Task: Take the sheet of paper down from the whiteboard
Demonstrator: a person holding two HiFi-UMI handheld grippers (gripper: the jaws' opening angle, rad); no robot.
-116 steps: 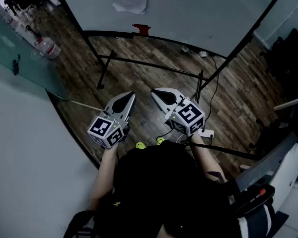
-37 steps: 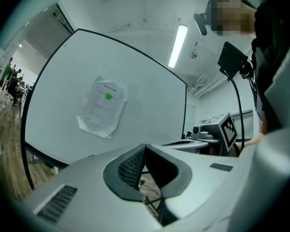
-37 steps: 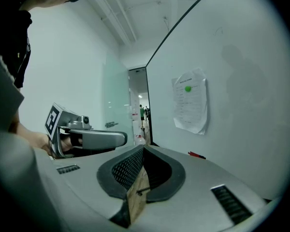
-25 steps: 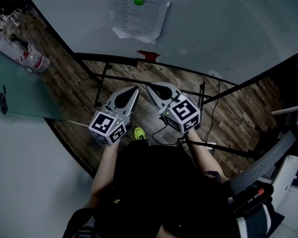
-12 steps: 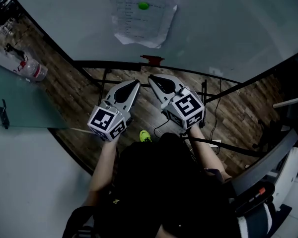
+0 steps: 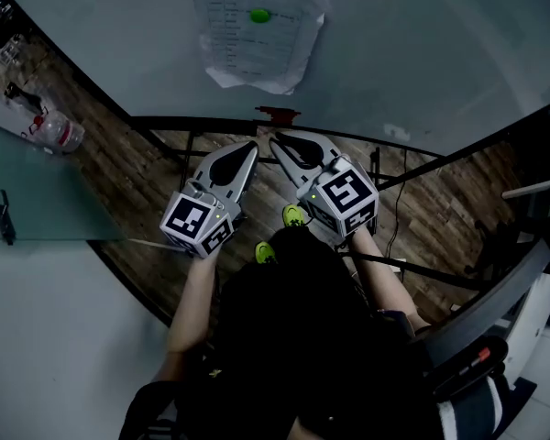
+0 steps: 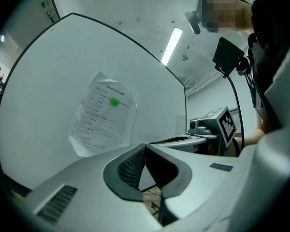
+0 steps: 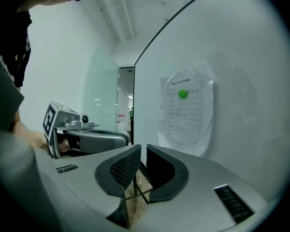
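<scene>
Two grippers, approach step: your left gripper (image 6: 248, 150) is clenched empty; your right gripper (image 6: 279, 141) has just been opening its jaws, nothing between them. The sheet of paper (image 6: 257, 44) hangs ahead and above both on the whiteboard (image 6: 422, 44); next, open wider and reach for its lower edge

- I have the whiteboard (image 6: 422, 53) dead ahead at 12 o'clock, across the far side of the head view.
- Sheet of paper (image 6: 257, 53) on the board, left of its middle, with a magnet (image 6: 259, 15) on the sheet's upper part.
- Small block (image 6: 277, 113) on the board's bottom rail, at 6 o'clock from the sheet.
- Bottle (image 6: 57, 133) at 10 o'clock, left of the board.
- Cable (image 6: 396, 200) at 2 o'clock, below the board's rail.
</scene>
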